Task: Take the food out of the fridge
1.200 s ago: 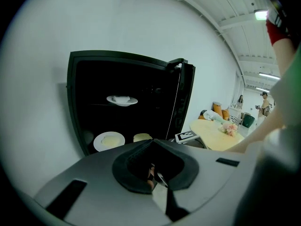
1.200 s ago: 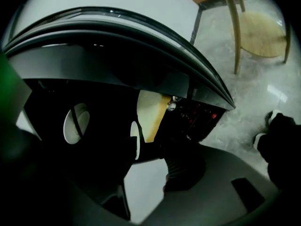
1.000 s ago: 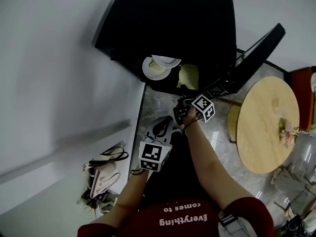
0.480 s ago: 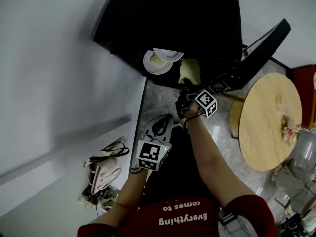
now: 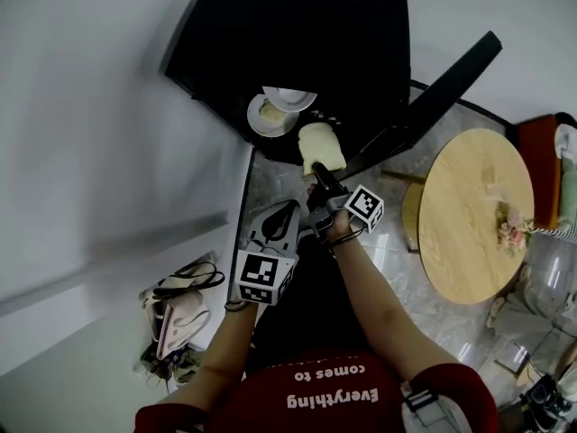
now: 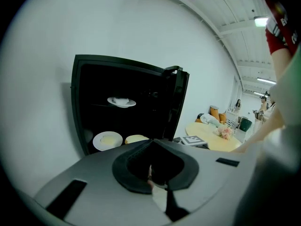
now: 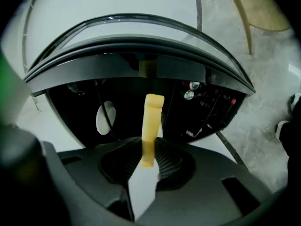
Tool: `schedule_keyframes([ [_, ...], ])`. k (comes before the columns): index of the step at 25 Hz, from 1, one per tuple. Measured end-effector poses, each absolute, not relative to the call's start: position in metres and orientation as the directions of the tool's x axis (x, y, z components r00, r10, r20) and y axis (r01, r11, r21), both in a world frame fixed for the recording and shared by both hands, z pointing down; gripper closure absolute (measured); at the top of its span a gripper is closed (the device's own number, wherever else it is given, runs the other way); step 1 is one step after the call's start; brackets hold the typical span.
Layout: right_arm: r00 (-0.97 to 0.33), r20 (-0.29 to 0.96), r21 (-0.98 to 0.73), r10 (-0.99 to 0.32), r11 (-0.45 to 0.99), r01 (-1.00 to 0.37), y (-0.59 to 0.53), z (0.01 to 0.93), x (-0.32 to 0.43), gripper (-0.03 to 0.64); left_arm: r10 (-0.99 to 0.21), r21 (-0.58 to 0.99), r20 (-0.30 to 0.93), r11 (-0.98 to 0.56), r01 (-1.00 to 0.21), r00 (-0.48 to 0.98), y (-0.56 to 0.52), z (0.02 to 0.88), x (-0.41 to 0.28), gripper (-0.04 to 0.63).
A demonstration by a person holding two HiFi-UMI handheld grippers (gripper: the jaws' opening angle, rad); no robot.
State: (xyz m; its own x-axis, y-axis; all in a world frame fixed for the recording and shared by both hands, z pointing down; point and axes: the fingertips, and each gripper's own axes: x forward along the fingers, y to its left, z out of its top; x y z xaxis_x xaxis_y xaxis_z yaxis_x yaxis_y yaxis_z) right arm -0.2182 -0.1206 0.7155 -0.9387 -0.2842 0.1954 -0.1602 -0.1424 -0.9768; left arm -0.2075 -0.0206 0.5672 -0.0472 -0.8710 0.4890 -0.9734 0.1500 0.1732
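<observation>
My right tongs (image 7: 149,163) had just closed onto the near edge of the yellow slab of food (image 7: 152,117), which stuck out ahead toward the open fridge (image 7: 117,102). I judged the lift-out under way; next it needed drawing back clear. My left tongs (image 6: 153,185) sat shut and empty.

Black fridge (image 5: 306,34), white plate (image 5: 269,114) inside
</observation>
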Motion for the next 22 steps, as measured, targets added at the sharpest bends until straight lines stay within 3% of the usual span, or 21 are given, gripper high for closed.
schedule_keyframes([
  [8, -0.984, 0.14, -0.99, -0.107, -0.04, -0.136, -0.075, 0.649, -0.169, 0.528, -0.89, 0.154, 0.453, 0.135, -0.979, -0.051, -0.012, 0.534, -0.198, 0.595],
  [14, -0.989, 0.126, -0.99, -0.072, -0.068, -0.121, -0.05, 0.615, -0.101, 0.528, -0.881, 0.099, 0.473, 0.032, -0.995, 0.019, -0.003, 0.529, -0.172, 0.595],
  [17, -0.985, 0.141, -0.989, -0.101, -0.058, -0.136, -0.049, 0.608, -0.067, 0.528, -0.877, 0.091, 0.478, -0.001, -0.996, 0.044, -0.006, 0.529, -0.164, 0.595],
  [22, -0.951, 0.167, -0.984, -0.259, -0.102, -0.145, -0.071, 0.611, -0.006, 0.528, -0.877, 0.105, 0.465, -0.076, -0.992, 0.116, -0.024, 0.526, -0.137, 0.595],
])
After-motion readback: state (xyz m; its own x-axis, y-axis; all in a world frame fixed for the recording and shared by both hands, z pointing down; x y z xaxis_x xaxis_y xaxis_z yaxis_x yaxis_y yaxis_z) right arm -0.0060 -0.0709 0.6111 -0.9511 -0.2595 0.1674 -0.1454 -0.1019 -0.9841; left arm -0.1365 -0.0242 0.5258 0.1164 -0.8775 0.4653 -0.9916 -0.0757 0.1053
